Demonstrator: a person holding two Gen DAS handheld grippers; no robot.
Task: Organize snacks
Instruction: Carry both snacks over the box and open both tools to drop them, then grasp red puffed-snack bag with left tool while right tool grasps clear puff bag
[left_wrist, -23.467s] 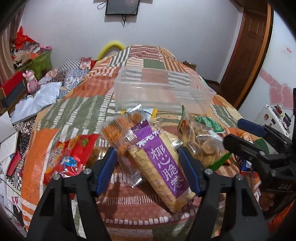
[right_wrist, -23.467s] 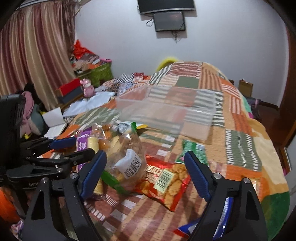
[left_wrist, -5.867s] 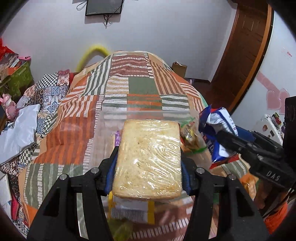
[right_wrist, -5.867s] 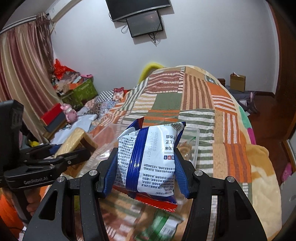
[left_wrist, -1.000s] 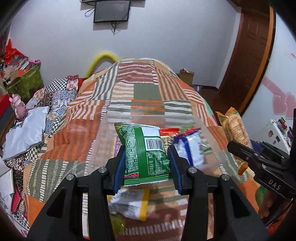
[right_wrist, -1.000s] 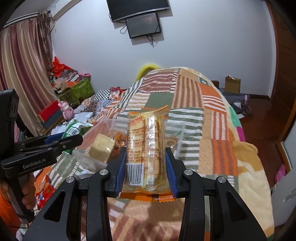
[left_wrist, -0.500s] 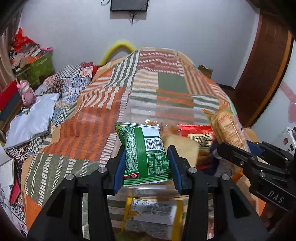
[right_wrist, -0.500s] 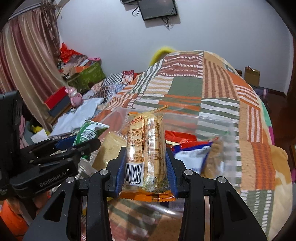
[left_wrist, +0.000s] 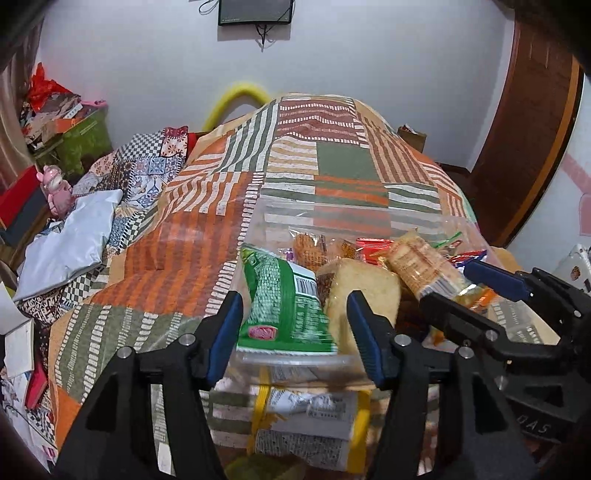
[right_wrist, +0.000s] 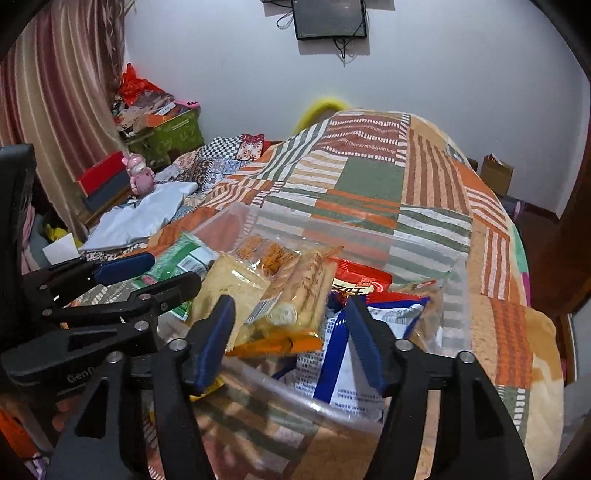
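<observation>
Left wrist view
Left gripper (left_wrist: 295, 325): its blue pads have just been moving apart. They stand wide and do not press on anything.
Green snack bag (left_wrist: 286, 302): it sits between the pads, tilted, over the near wall of the clear box (left_wrist: 332, 210). It looks blurry. The left pad looks very close to it, but the view does not show if they touch.
Pale cake block (left_wrist: 364, 291): in the box, just right of the green bag.
Right gripper (left_wrist: 461, 288): seen from the side, on the right. A long biscuit pack (left_wrist: 421, 262) lies slanted between its fingers, over the box.
Bed quilt (left_wrist: 325, 158): striped, under the box.
White packs with a yellow band (left_wrist: 306, 417): on the quilt, in front of the box.

Right wrist view
Right gripper (right_wrist: 291, 336): its pads have just been moving apart too. They are wide and press on nothing.
Long biscuit pack (right_wrist: 299, 295): leaning to the left between the pads, its lower end low in the clear box (right_wrist: 406, 243).
Blue and white bag (right_wrist: 354, 354): in the box, by the right pad.
Red bag (right_wrist: 360, 280): in the box, behind the biscuit pack.
Pale cake block (right_wrist: 229, 284): in the box, on the left.
Left gripper (right_wrist: 144, 273): on the left, with the green snack bag (right_wrist: 181, 258) between its fingers.
</observation>
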